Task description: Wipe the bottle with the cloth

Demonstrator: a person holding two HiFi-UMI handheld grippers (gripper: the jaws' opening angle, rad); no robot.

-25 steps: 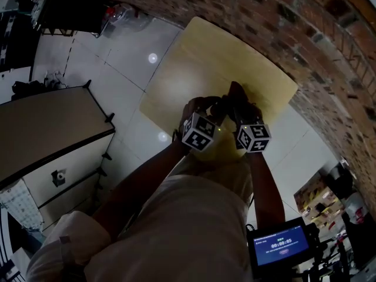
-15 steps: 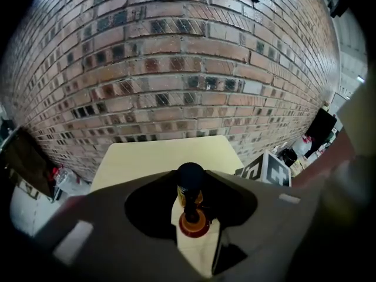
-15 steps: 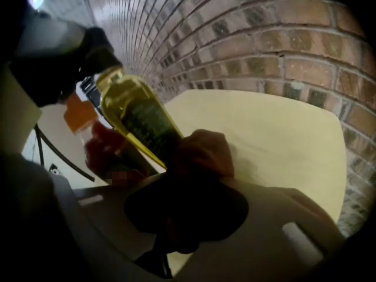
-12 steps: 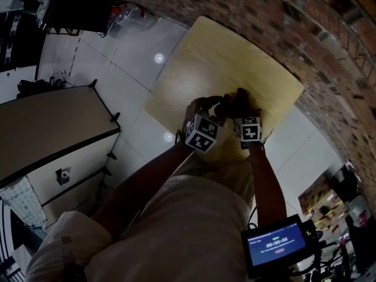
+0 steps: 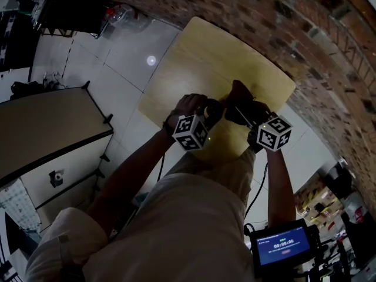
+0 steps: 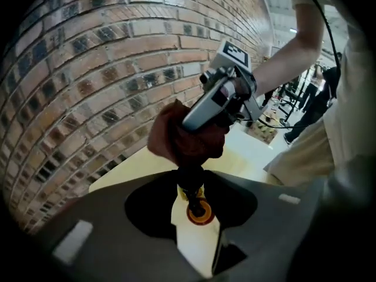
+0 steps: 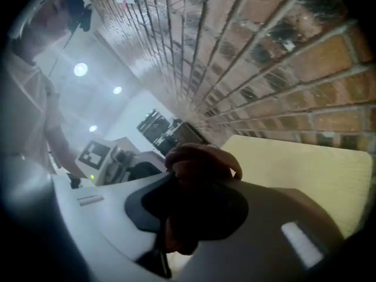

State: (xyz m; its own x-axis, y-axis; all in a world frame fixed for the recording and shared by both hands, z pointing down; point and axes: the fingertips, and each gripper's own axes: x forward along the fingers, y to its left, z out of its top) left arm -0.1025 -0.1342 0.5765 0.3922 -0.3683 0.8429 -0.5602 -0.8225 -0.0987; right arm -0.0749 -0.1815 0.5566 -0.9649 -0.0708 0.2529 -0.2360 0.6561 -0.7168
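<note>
Our left gripper grips the bottle over the table and has rolled it round. Our right gripper, clenched on the cloth, has risen onto the bottle's top, so wiping looks under way.

The only readable print is on the small monitor at the lower right of the head view: its blue screen shows a timer that looks like 00:00:06, with the lines around it too small to read. The marker cubes bear black-and-white square codes, no letters. The bottle shows a red-and-yellow round mark with no legible print.
</note>
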